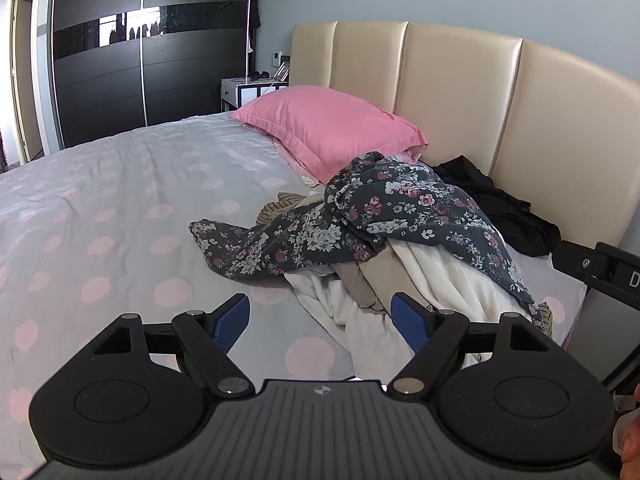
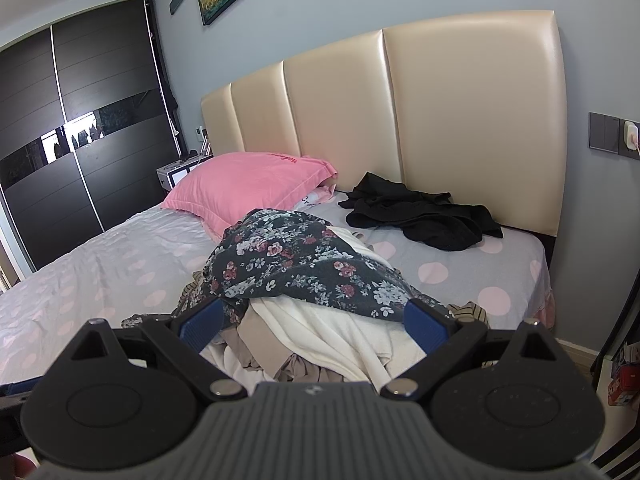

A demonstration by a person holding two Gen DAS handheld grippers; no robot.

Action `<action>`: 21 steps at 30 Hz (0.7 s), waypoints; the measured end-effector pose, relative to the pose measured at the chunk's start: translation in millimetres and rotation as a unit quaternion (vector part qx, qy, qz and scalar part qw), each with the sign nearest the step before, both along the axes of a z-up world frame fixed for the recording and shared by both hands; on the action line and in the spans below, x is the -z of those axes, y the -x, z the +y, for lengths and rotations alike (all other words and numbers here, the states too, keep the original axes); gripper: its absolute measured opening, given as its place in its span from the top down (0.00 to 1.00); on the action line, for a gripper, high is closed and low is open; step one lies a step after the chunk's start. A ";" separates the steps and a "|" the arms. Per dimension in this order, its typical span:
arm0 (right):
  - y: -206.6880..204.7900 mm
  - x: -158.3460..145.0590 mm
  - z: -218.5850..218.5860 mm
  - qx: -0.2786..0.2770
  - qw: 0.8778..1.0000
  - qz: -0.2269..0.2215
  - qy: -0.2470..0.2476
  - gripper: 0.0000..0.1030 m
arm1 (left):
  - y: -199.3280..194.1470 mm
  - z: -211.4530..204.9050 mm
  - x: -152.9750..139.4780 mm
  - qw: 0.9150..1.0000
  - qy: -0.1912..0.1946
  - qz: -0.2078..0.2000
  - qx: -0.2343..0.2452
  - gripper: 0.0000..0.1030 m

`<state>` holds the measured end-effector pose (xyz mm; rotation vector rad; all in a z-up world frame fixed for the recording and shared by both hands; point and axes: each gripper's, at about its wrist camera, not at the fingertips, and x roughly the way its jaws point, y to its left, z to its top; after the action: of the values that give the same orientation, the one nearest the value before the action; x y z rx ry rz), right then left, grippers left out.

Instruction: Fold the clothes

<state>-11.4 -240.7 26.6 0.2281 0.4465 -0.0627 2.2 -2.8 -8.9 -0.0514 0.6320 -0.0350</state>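
Observation:
A heap of clothes lies on the bed: a dark floral garment [image 1: 384,216] [image 2: 304,268] draped over white cloth [image 1: 448,284] [image 2: 332,328] and beige cloth [image 1: 372,276] [image 2: 256,344]. A striped piece [image 1: 280,206] pokes out behind the heap. My left gripper [image 1: 320,320] is open, hovering over the sheet at the heap's near left edge, nothing between its blue pads. My right gripper [image 2: 314,324] is open just above the heap's near side, its fingers straddling the white and floral cloth without holding any. A black garment [image 1: 500,200] [image 2: 424,212] lies apart near the headboard.
A pink pillow [image 1: 332,128] [image 2: 248,188] rests against the beige headboard [image 1: 440,92] [image 2: 440,120]. The grey sheet with pink dots [image 1: 120,220] [image 2: 100,272] stretches left. Dark sliding wardrobe doors [image 1: 152,48] and a white bedside table [image 1: 248,92] stand beyond. The bed's right edge [image 2: 548,280] drops off to the floor.

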 end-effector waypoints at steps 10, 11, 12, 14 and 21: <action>-9.4 2.3 -1.9 -0.010 0.999 0.031 -0.005 0.05 | -10.6 -1.8 4.9 1.000 -0.030 0.003 0.009 0.25; -13.3 2.6 -2.3 -0.018 0.999 0.040 -0.005 0.05 | -14.2 -2.5 5.5 0.999 -0.039 0.002 0.013 0.25; -18.1 2.4 -1.9 -0.027 0.998 0.048 -0.003 0.05 | -17.9 -3.2 6.2 0.999 -0.048 0.001 0.017 0.25; -28.4 1.4 -0.1 -0.045 0.997 0.058 0.007 0.06 | -26.1 -1.8 6.5 0.998 -0.053 0.001 0.019 0.25; -91.3 3.9 8.4 -0.087 0.987 0.094 0.093 0.18 | -78.3 7.2 11.8 0.996 -0.036 0.028 0.074 0.25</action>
<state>79.9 -232.3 22.7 -0.0005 0.6437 0.0455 80.6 4.5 -20.6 0.0636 0.6913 -0.1546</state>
